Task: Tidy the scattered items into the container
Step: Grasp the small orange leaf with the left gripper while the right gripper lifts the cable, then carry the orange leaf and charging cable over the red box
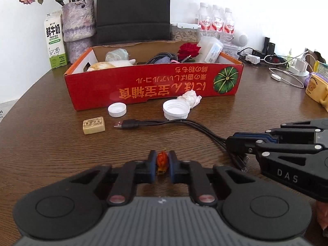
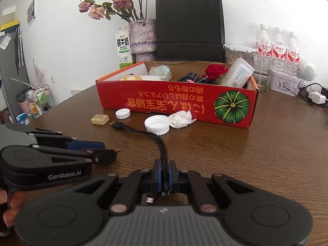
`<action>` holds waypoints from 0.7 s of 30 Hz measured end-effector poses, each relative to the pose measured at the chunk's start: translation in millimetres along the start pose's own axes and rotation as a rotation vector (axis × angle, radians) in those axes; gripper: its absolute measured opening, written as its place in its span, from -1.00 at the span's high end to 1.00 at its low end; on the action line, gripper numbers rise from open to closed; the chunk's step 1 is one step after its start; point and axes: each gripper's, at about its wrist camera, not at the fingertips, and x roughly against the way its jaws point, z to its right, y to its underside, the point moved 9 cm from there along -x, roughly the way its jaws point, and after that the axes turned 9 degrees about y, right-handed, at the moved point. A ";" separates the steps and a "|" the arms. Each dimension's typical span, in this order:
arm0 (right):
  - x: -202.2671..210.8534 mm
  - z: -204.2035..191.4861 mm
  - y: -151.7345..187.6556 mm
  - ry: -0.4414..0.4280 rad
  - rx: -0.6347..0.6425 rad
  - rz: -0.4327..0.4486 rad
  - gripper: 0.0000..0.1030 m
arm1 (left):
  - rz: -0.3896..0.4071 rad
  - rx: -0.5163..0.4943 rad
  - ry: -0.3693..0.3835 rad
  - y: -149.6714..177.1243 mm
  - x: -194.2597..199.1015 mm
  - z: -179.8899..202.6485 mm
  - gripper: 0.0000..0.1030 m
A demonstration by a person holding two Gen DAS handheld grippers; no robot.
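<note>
Two grippers: both clamped on loose items at the near edge of the wooden table [image 1: 51, 143], the red cardboard box [image 1: 151, 86] waiting beyond them.
Left gripper [image 1: 162, 164]: jaws narrow, pinching a small orange-red dried bud [image 1: 162, 162]; it looks light and brittle, so a gentle squeeze at its middle should do.
Right gripper [image 2: 164, 176]: jaws nearly together on the plug end of a black multi-head cable [image 2: 157, 139]; limp and springy, it will likely trail, its plain plug end lying loose toward the box.
Mid-table, before the box: a tan eraser-like block [image 1: 93, 125] with unreadable print; a small white cap [image 1: 117, 109]; a large white cap [image 1: 176, 109], ridged, stiff and light, best taken across its rim; crumpled white paper [image 1: 189, 98], soft, touching the large cap.
Box contents: a red rose, dark cables, a clear tub and pale soft items.
Writing: "DAS" on the right gripper's side, "GenRobot.AI" on the left's; the box front carries upside-down yellow characters and a green pumpkin picture.
Far edge: a milk carton [image 1: 55, 41] reading "FRESH MILK", a vase of dried roses [image 1: 79, 22], a black paper bag [image 2: 188, 26], red-labelled water bottles [image 1: 215, 22].
</note>
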 end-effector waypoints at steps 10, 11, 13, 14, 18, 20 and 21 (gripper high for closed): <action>18.8 0.5 -12.2 0.009 0.006 0.078 0.90 | 0.070 0.036 -0.015 -13.2 28.0 -10.9 0.76; 21.4 2.6 -14.3 0.007 -0.001 0.082 0.90 | 0.077 0.043 -0.017 -14.5 30.6 -13.0 0.76; 26.8 5.9 -18.4 0.007 -0.013 0.093 0.91 | 0.091 0.051 -0.016 -16.9 35.6 -15.8 0.76; 30.5 7.3 -21.3 0.007 -0.018 0.100 0.90 | 0.097 0.054 -0.016 -18.1 37.8 -16.6 0.76; 46.4 9.7 -37.8 -0.002 -0.030 0.139 0.91 | 0.130 0.056 -0.009 -25.5 48.3 -17.4 0.76; 55.0 8.9 -50.6 -0.005 -0.023 0.165 0.91 | 0.149 0.054 -0.005 -31.1 54.6 -17.2 0.76; 58.7 8.3 -56.8 -0.007 -0.021 0.177 0.91 | 0.159 0.053 -0.005 -33.9 58.0 -17.0 0.76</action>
